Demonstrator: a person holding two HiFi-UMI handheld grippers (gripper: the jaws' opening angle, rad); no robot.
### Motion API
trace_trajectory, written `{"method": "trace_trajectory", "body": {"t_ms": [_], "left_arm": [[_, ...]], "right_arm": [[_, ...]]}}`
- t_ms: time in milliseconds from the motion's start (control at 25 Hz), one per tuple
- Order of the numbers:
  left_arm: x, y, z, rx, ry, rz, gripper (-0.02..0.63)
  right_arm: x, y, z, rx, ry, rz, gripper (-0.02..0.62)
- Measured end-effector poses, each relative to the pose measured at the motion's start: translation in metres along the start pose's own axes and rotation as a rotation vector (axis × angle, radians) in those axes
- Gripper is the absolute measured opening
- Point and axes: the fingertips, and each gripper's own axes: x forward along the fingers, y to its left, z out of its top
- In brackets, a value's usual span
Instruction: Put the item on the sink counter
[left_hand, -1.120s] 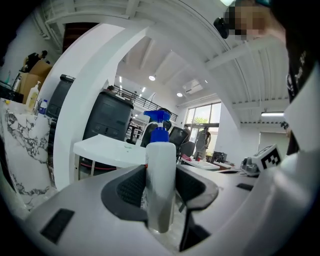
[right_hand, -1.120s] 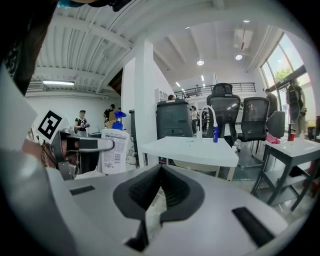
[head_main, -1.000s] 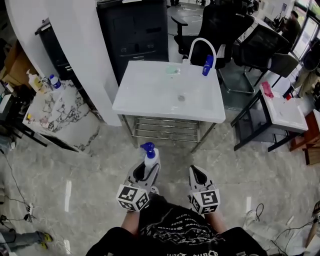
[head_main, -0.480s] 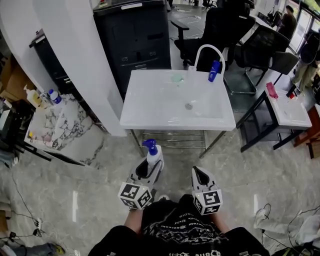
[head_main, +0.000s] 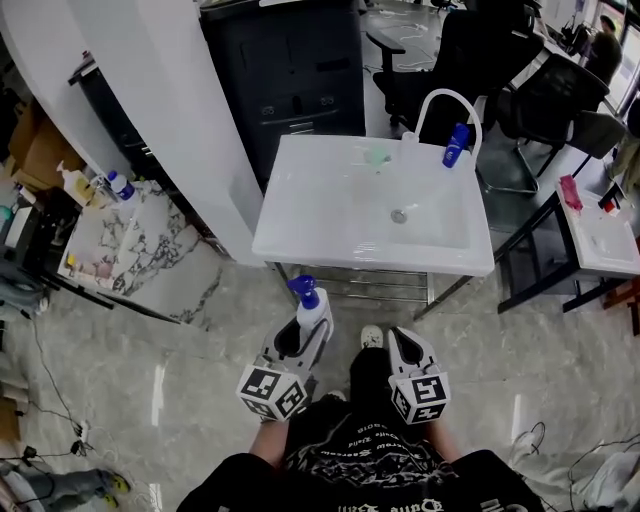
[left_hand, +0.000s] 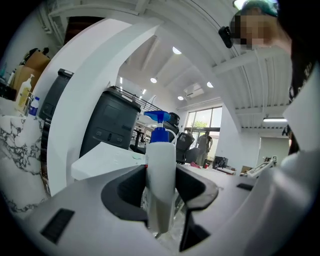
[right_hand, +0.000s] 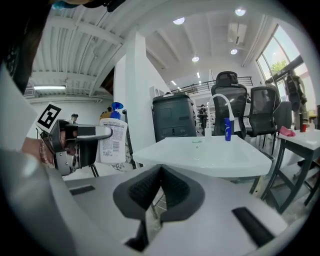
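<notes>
The left gripper (head_main: 299, 344) clamps an upright white plastic spray bottle with a blue trigger top (head_main: 311, 311), well short of the white rectangular sink counter (head_main: 325, 215), while the right gripper (head_main: 404, 344) has its jaws together, empty.

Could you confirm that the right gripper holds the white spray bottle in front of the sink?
Not quite: it is the left gripper that holds the white spray bottle in front of the sink, as the left gripper view shows.
</notes>
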Motion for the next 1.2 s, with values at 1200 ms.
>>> {"method": "trace_trajectory", "body": {"t_ms": [1200], "left_arm": [[0.245, 0.089, 0.077, 0.021, -0.089, 0.240, 0.179]], "right_arm": [[0.222, -0.180, 0.114, -0.109, -0.011, 0.228, -0.002]]}}
